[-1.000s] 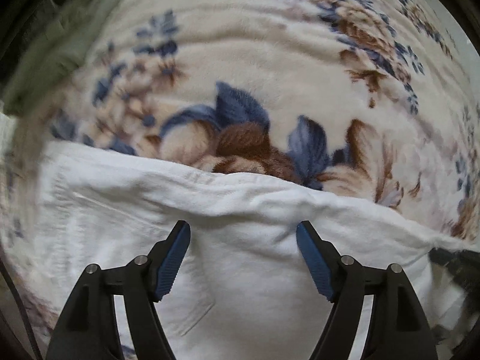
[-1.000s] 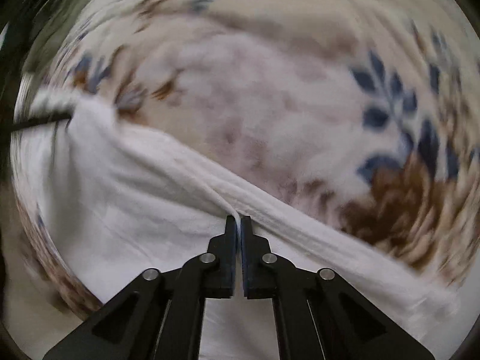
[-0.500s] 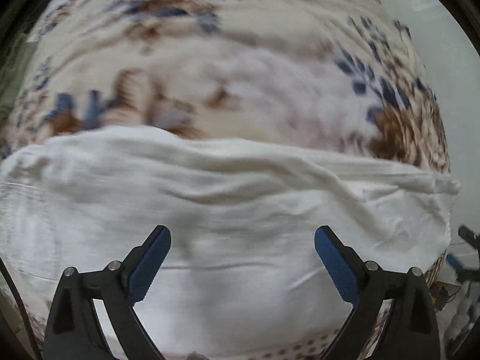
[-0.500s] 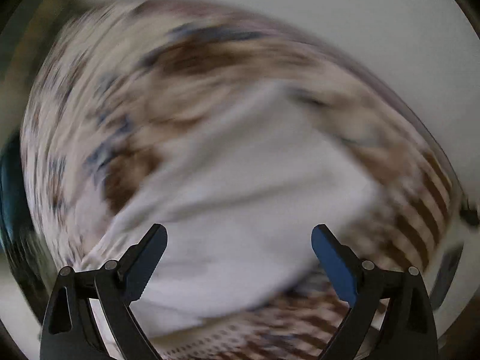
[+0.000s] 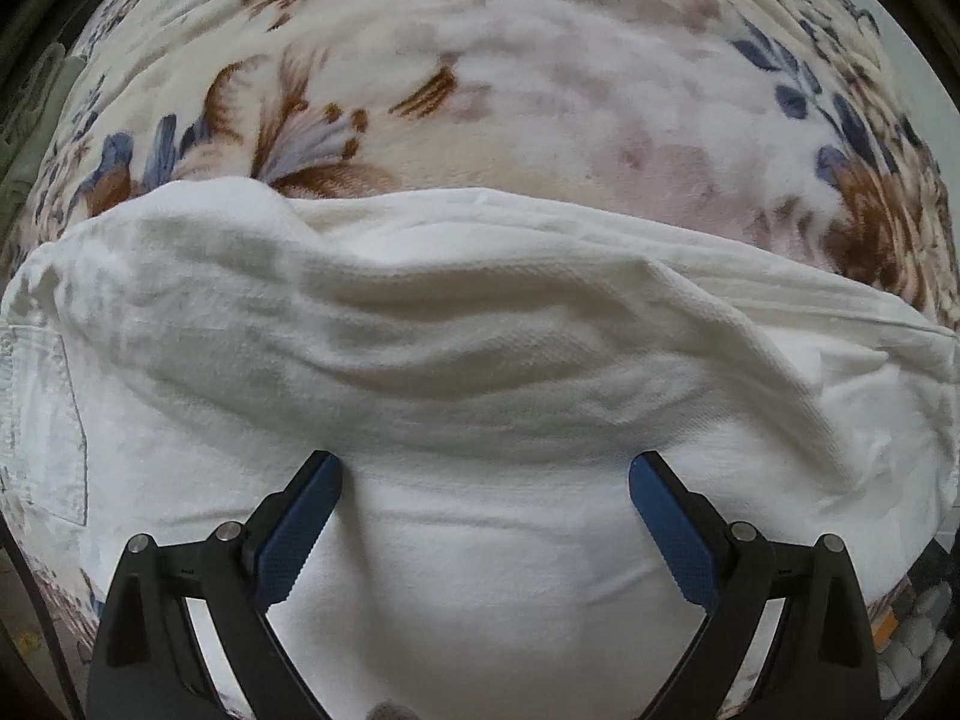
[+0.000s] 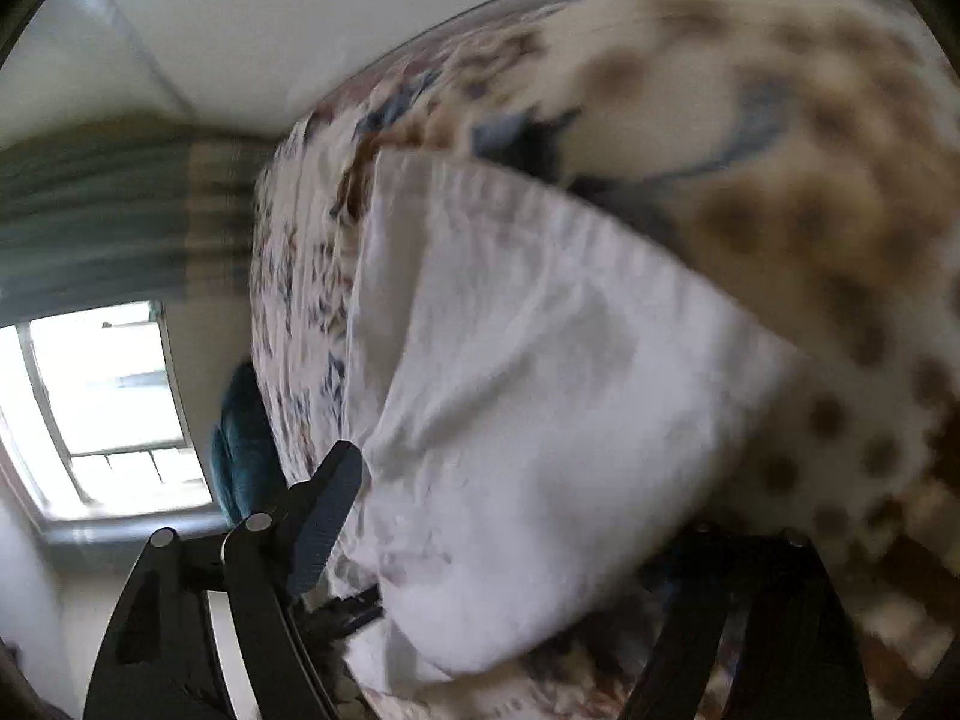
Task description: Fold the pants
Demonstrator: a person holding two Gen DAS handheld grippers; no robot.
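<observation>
Closest to me, my left gripper [image 5: 485, 531] points down over the white pants [image 5: 480, 372], its blue pads spread wide with cloth lying below and between them but nothing pinched. A second ago those jaws were narrower; they have finished opening and I have slid sideways along the garment. My right gripper [image 6: 510, 516] was clamped on a ridge of the fabric a second ago. It let go, swung away and rolled hard, and its jaws have just been closing back a little. From its own tilted, blurred view the left finger shows clearly, the right one is only a dark smear, and the cloth sits between them without being gripped.

I judge that a fold has just been laid down and released. The pants now lie on the floral blanket [image 5: 540, 90] as a thick, doubled band, with a rounded upper layer draped across the lower one and a stitched pocket [image 5: 54, 420] showing at the left end.

Farther out, the far long edge of the pants runs across the blanket with plenty of bare blanket beyond it, so there is room to push or fold that way. The right end of the band reaches close to the blanket's edge, where clutter I cannot make out shows. In the right wrist view, past the bed, stand a curtain [image 6: 120, 210] and a bright window [image 6: 102, 408].
</observation>
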